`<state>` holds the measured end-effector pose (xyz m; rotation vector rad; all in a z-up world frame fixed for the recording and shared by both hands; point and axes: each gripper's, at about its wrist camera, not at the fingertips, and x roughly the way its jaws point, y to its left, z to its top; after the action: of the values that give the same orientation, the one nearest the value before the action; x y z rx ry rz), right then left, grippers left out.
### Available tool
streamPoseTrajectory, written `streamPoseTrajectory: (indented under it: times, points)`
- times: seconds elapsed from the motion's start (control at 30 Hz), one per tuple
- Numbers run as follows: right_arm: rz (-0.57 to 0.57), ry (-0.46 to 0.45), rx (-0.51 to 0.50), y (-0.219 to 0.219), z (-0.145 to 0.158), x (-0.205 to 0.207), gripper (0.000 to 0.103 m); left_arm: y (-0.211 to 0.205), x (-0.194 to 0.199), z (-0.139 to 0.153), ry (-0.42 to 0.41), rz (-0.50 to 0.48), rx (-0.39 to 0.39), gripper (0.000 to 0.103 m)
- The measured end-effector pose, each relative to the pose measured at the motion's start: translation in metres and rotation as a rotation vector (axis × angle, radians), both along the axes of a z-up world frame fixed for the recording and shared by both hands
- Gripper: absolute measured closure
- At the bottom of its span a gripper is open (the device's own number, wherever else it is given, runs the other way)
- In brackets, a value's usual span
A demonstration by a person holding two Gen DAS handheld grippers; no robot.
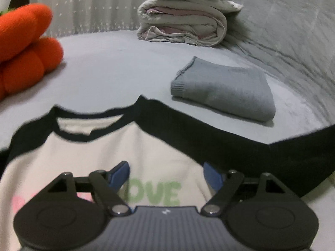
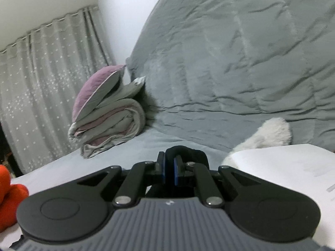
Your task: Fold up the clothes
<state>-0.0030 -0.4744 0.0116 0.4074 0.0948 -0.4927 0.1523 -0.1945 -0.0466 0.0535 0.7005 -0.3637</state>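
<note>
A white shirt (image 1: 108,146) with a black collar, black sleeves and green lettering lies spread on the bed in the left wrist view. Its black sleeve (image 1: 230,138) stretches away to the right. My left gripper (image 1: 165,167) hovers over the chest print, open, with nothing between its blue pads. In the right wrist view my right gripper (image 2: 169,161) is shut on a fold of black sleeve cloth (image 2: 188,152) that drapes over its fingertips. A grey sweater (image 1: 226,92) lies folded beyond the shirt.
A rolled grey-and-pink quilt (image 1: 184,25) with a purple pillow sits at the back. An orange plush (image 1: 23,48) lies at the left. A crumpled grey duvet (image 2: 230,52) rises on the right, with a white furry thing (image 2: 272,133) and a flat white surface (image 2: 282,167). A curtain (image 2: 41,83) hangs behind.
</note>
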Motion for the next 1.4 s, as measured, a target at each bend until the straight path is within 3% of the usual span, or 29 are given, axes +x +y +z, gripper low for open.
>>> streamPoseTrajectory:
  times: [0.43,0.67,0.73,0.8,0.9,0.97,1.07,1.17,1.3,1.4]
  points:
    - [-0.035,0.055,-0.027,-0.019,-0.01,-0.015,0.093,-0.013,0.075,0.0,-0.076,0.072,0.211,0.024]
    - [-0.039,0.07,0.005,-0.023,-0.012,-0.01,0.093,-0.012,0.108,-0.005,-0.039,0.064,0.167,0.023]
    - [-0.042,0.083,0.012,-0.025,-0.015,-0.007,0.093,-0.011,0.112,-0.006,-0.019,0.047,0.128,0.037]
    - [-0.045,0.096,0.017,-0.026,-0.019,-0.004,0.093,-0.011,0.109,-0.005,-0.004,0.011,0.088,0.066]
    - [-0.045,0.107,-0.011,-0.024,-0.02,-0.001,0.093,-0.022,0.103,-0.003,-0.027,-0.027,0.131,0.083]
    - [-0.04,0.104,-0.03,-0.022,-0.02,-0.001,0.094,-0.029,0.101,0.002,-0.055,-0.03,0.151,0.086]
    - [-0.067,0.065,-0.073,-0.018,-0.015,-0.006,0.094,-0.021,0.101,0.015,-0.114,0.036,0.062,0.088]
    - [-0.1,0.044,-0.105,-0.018,-0.013,-0.009,0.094,-0.02,0.104,0.011,-0.139,0.102,0.025,0.088]
    - [-0.127,0.097,-0.097,-0.025,-0.019,0.002,0.094,-0.038,0.105,-0.018,-0.137,0.107,0.113,0.084]
    - [-0.132,0.131,-0.084,-0.029,-0.023,0.007,0.094,-0.047,0.105,-0.016,-0.154,0.112,0.168,0.081]
